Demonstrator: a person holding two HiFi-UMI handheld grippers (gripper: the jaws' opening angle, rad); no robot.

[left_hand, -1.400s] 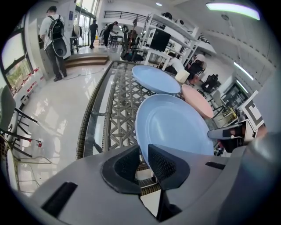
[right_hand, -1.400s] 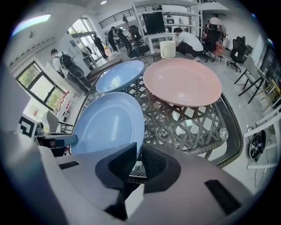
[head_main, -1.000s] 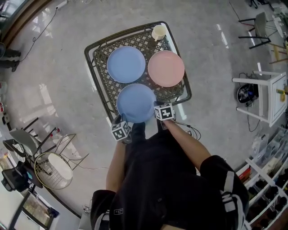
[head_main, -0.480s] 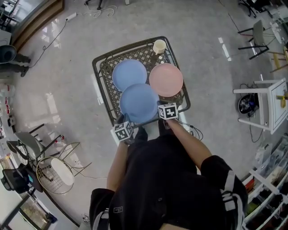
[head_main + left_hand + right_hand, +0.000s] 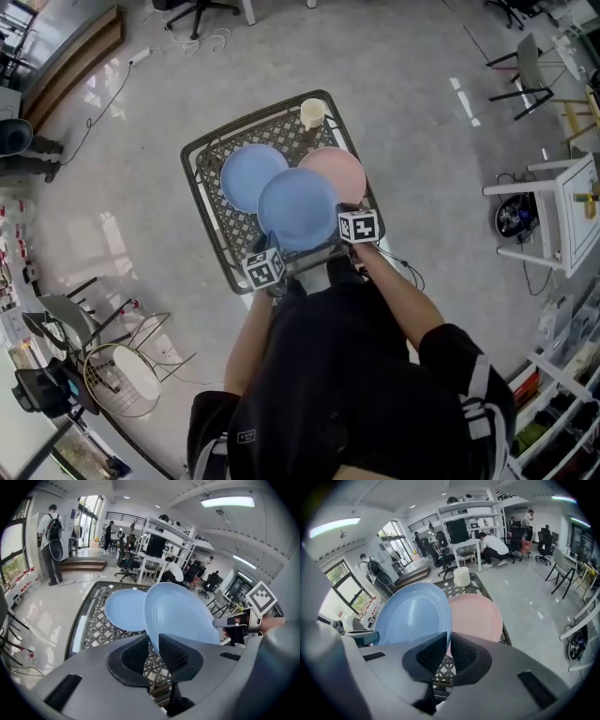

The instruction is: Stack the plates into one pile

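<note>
A blue plate (image 5: 298,208) (image 5: 183,613) (image 5: 412,611) is held tilted above the wicker table (image 5: 202,220), overlapping both plates that lie on it. My left gripper (image 5: 272,247) (image 5: 153,641) has the plate's near-left rim between its jaws, which are opening. On the near-right rim, my right gripper (image 5: 344,216) (image 5: 449,644) is shut. A second blue plate (image 5: 244,173) (image 5: 123,609) lies flat at the table's left and a pink plate (image 5: 349,167) (image 5: 478,616) at its right. At the far edge stands a cream cup (image 5: 312,112) (image 5: 461,576).
A wire chair (image 5: 117,375) stands on the floor at lower left, a white stand (image 5: 562,211) at right. Cables lie near the table's front corner (image 5: 403,267). People and desks show far back in both gripper views.
The held blue plate has gone from the table's near edge to farther in, now covering part of the blue and pink plates. Both grippers moved forward with it.
</note>
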